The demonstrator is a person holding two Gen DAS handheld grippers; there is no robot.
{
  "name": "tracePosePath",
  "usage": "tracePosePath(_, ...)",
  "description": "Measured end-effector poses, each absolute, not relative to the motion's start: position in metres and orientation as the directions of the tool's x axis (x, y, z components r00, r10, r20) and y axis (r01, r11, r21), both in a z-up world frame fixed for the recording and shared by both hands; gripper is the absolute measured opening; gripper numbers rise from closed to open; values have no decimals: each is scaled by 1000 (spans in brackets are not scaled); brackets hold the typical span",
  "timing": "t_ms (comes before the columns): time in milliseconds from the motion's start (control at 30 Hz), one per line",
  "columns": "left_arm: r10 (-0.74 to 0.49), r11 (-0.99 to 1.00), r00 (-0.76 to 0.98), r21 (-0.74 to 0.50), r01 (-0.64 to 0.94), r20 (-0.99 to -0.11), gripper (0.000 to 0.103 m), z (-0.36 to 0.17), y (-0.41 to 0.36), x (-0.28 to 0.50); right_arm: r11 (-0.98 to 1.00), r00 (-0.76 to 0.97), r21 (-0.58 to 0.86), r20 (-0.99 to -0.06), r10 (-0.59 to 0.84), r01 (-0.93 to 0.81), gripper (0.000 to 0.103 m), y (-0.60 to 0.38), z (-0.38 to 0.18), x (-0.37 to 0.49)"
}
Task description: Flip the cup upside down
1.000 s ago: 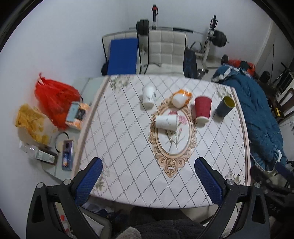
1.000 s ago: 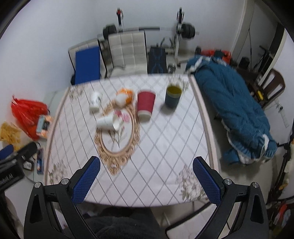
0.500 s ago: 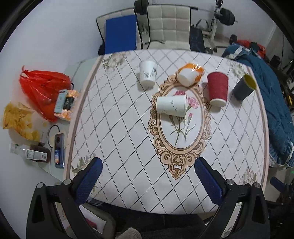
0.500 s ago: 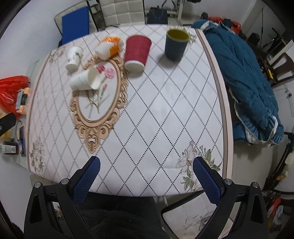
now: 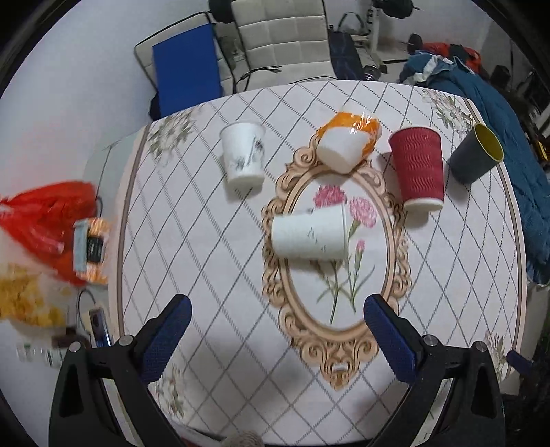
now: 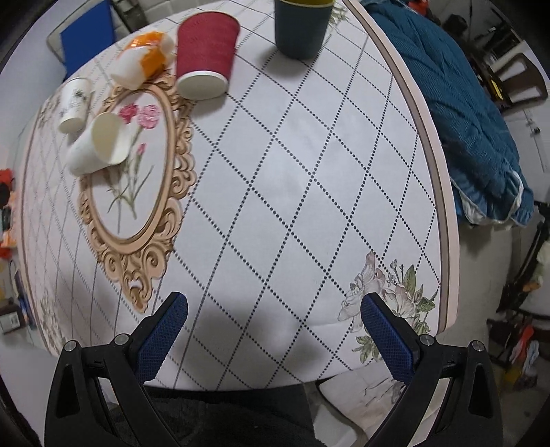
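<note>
A white paper cup (image 5: pixel 308 234) lies on its side in the oval floral motif of the table, mouth to the right; it also shows in the right wrist view (image 6: pixel 99 144). A dark blue-grey cup (image 5: pixel 476 154) with a yellow inside stands upright at the far right (image 6: pixel 301 24). A red ribbed cup (image 5: pixel 417 170) (image 6: pixel 206 55) and a white printed cup (image 5: pixel 243 154) (image 6: pixel 74 105) stand upside down. My left gripper (image 5: pixel 273 306) is open above the table's near part, short of the lying cup. My right gripper (image 6: pixel 273 306) is open over the near right of the table.
An orange-wrapped white cup (image 5: pixel 347 142) lies at the oval's far end. A blue blanket (image 6: pixel 457 113) lies right of the table (image 6: pixel 443 206). Red bags (image 5: pixel 44 213) and snacks sit on the floor left. Chairs (image 5: pixel 282 34) stand beyond the far edge.
Both grippers have moved forward and down toward the table; the cups look larger and nearer. The cups have not moved. Both grippers stay open.
</note>
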State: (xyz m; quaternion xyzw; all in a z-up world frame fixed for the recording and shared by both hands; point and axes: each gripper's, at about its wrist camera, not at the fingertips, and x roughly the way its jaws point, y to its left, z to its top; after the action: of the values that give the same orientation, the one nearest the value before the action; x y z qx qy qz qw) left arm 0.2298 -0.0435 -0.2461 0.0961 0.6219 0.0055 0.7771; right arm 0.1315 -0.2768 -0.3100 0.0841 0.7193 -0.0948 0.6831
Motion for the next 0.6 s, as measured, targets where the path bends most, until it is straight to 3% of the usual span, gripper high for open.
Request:
tracePosePath(367, 132, 954, 239, 189, 233, -962, 103, -273, -65, 310, 950, -89, -50, -996, -24, 309, 103, -281, -337, 176)
tracePosePath(600, 141, 874, 234, 232, 426, -962, 103, -296, -90, 363, 950, -109, -83, -993, -53, 300, 102, -275, -354, 198)
